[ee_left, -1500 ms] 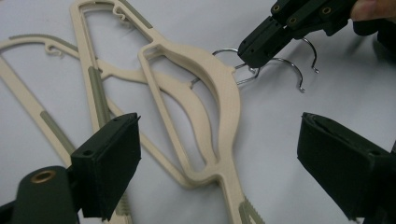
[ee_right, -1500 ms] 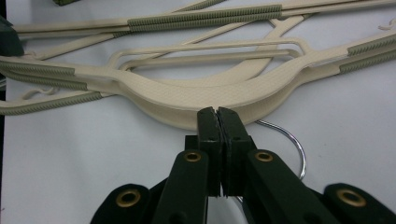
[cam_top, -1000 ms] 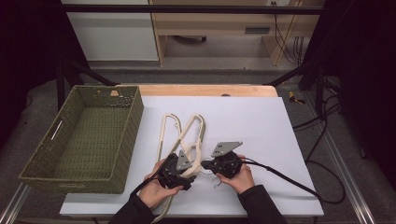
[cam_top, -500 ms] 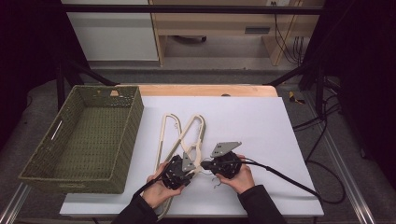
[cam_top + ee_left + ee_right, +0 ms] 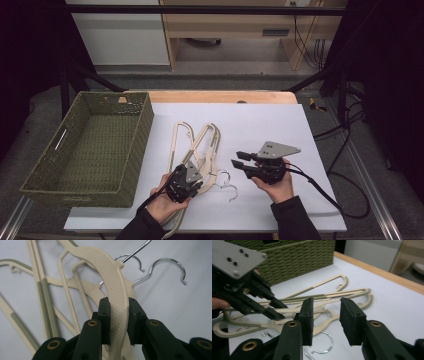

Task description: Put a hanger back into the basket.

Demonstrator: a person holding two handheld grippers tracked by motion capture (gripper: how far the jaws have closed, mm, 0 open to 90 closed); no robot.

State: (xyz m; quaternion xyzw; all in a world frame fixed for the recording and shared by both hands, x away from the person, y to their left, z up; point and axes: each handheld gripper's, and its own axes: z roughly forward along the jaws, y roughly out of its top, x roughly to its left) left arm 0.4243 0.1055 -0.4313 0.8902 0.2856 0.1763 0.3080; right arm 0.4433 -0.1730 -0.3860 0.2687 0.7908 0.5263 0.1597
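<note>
A: High view first. The left tool (image 5: 192, 181) sits on the near end of the hangers (image 5: 197, 145), which lie in a heap on the desk (image 5: 260, 125); the basket (image 5: 90, 145) stands off to that tool's left.

B: And the right tool (image 5: 240, 165)?

A: Off to the other side, clear of the heap, with nothing in it — probably backed off so the left can lift one hanger free.

B: Left gripper view?

A: Its jaws have just been closing and now clamp the neck of one hanger (image 5: 117, 295), pads pressed on both flanks. The hooks (image 5: 170, 267) lie beyond, on the desk. Gripping at the neck likely keeps the hanger balanced.

B: Right gripper view?

A: The jaws have just been opening — part open, nothing between them. Past them lie the hangers (image 5: 332, 296) and, farther off, the basket (image 5: 294, 260).
</note>
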